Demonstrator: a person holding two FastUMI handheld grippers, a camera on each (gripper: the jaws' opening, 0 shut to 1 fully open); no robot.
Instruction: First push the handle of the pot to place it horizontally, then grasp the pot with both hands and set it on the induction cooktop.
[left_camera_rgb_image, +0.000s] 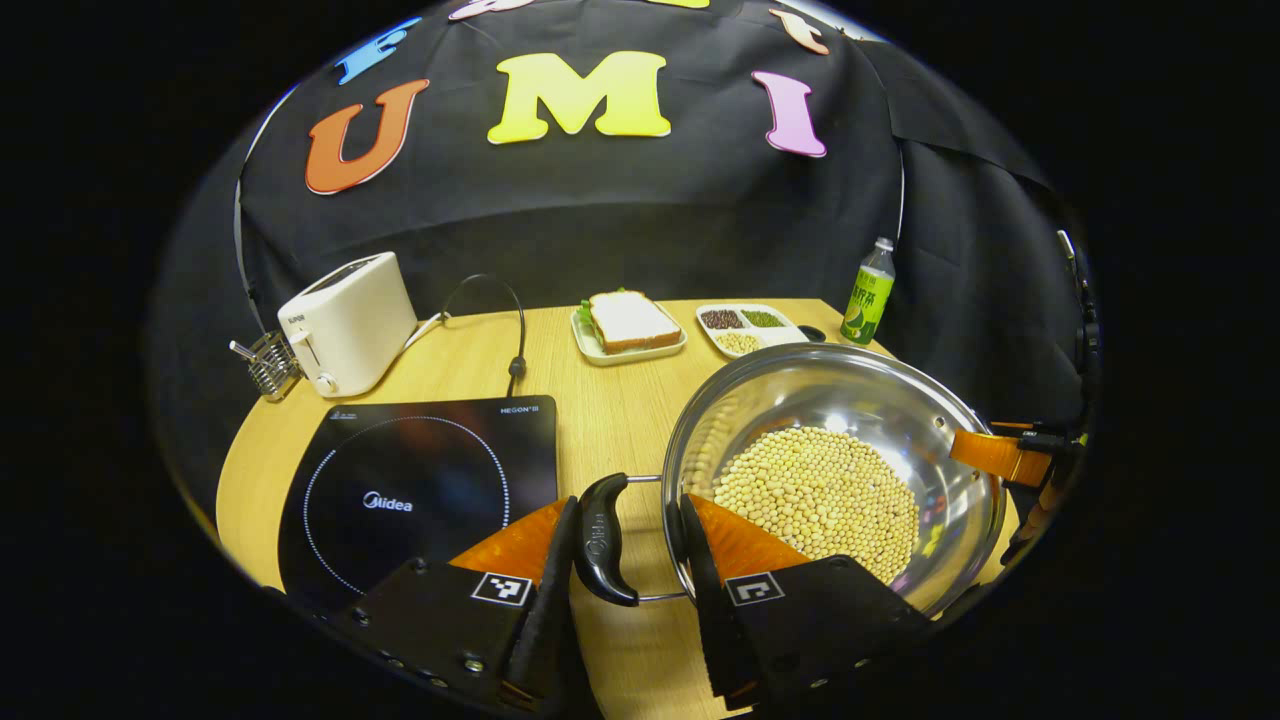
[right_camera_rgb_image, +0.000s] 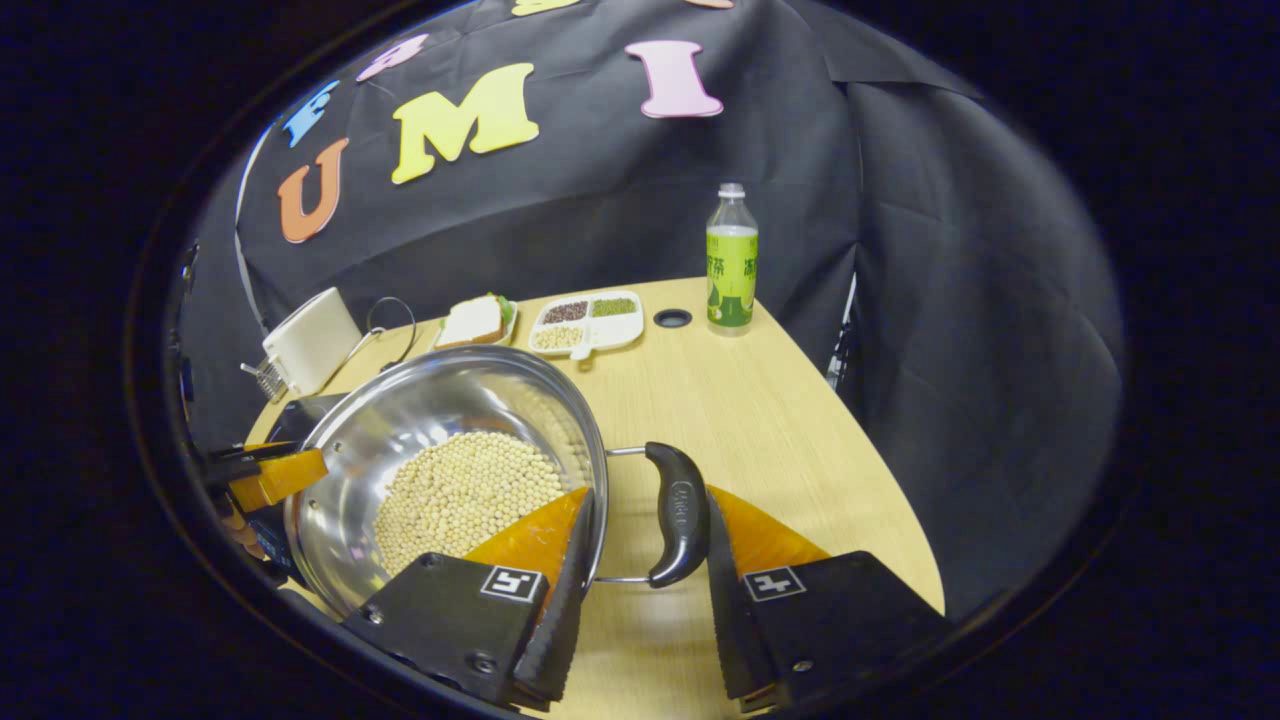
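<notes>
On the wooden table (left_camera_rgb_image: 610, 420), steel pot (left_camera_rgb_image: 835, 470) of beans standing just right of the induction cooktop (left_camera_rgb_image: 420, 490), bare wood between them. Left gripper (left_camera_rgb_image: 625, 545) spread wide around the near black handle (left_camera_rgb_image: 603, 540), one finger touching it, the other by the pot wall. Right gripper (right_camera_rgb_image: 645, 520) likewise wide astride the opposite handle (right_camera_rgb_image: 678, 512), not clamped. Toaster (left_camera_rgb_image: 345, 320), sandwich plate (left_camera_rgb_image: 630, 325), bottle (right_camera_rgb_image: 731, 260) along the far edge.

Bare table (left_camera_rgb_image: 600, 420) lies between pot (left_camera_rgb_image: 900, 400) and cooktop (left_camera_rgb_image: 420, 480); toaster (left_camera_rgb_image: 350, 320) apparently stands clear behind
</notes>
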